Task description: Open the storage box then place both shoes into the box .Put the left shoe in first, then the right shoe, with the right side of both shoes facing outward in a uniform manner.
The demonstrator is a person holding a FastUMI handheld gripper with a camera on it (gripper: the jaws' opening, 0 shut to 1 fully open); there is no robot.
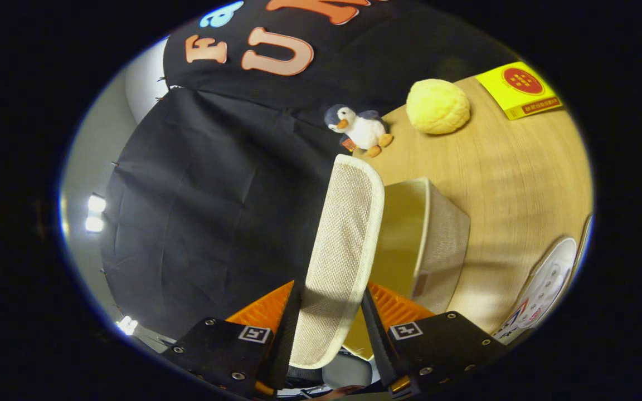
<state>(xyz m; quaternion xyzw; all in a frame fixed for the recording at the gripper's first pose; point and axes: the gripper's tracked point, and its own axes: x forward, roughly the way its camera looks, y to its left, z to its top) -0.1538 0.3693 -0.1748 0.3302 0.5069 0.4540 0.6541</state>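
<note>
A pale wooden table (499, 184) carries everything, backed by the booth's black cloth wall (198, 200), with bright lamps (96, 213) glaring beyond it. The beige fabric storage box (438, 239) stands mid-table, its woven lid (339, 250) raised on edge. The gripper (329, 317) pinches that lid between both fingers. A white shoe (544, 289) lies at the table's near edge. Towards the far edge sit a yellow booklet (519, 89), a yellow round plush (438, 106) and a toy penguin (359, 129).

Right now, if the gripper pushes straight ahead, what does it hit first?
Nothing new: the gripper is already shut on the lid, which runs ahead between the fingers. Past its tip, likely the penguin; depth unclear.
</note>
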